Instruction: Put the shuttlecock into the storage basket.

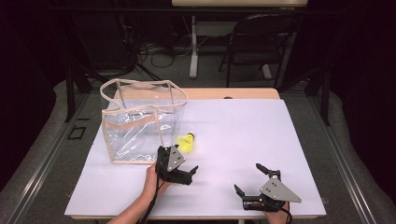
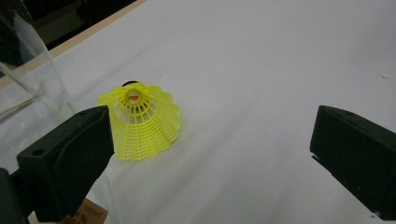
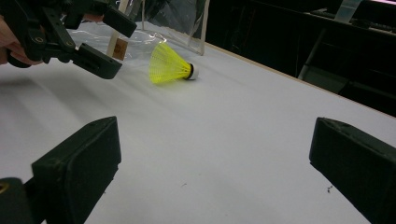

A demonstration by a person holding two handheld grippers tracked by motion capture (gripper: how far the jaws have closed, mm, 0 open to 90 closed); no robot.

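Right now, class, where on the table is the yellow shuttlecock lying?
In the high view the yellow shuttlecock lies on its side on the white table, just right of the clear bag and just beyond the open left tongs.

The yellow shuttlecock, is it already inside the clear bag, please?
No, the shuttlecock lies on the table beside the clear bag.

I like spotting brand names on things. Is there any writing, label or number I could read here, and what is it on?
No text reads clearly.
Shuttlecock: a small red mark on its cork, too small to read.
Bag: a brown tag at its base beside the left gripper, with print too blurred and cut off to read.
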